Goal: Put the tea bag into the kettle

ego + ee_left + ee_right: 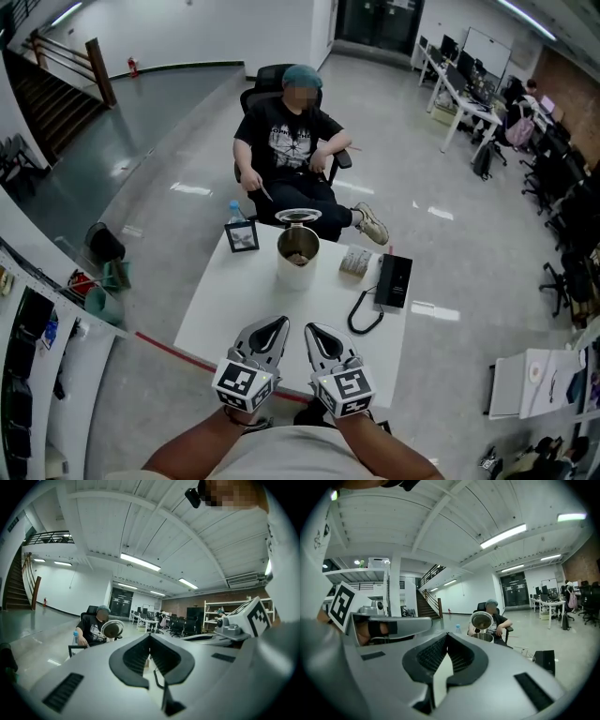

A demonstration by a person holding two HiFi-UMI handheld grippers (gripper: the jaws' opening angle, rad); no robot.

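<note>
A steel kettle (298, 253) stands at the far middle of the white table (234, 309), its round lid (298, 216) tipped up and open. A small pale packet (354, 262), possibly the tea bags, lies just right of it. My left gripper (273, 329) and right gripper (317, 336) hover side by side over the table's near edge, well short of the kettle. Both are shut with nothing between their pads. In the right gripper view the kettle (483, 637) shows beyond my right gripper (447, 634). In the left gripper view only the lid (112, 629) shows past my left gripper (150, 636).
A black box (394, 281) with a looped cable (361, 317) lies at the table's right. A framed marker card (242, 235) and a water bottle (236, 211) stand at the far left corner. A person (292, 141) sits in a chair right behind the table.
</note>
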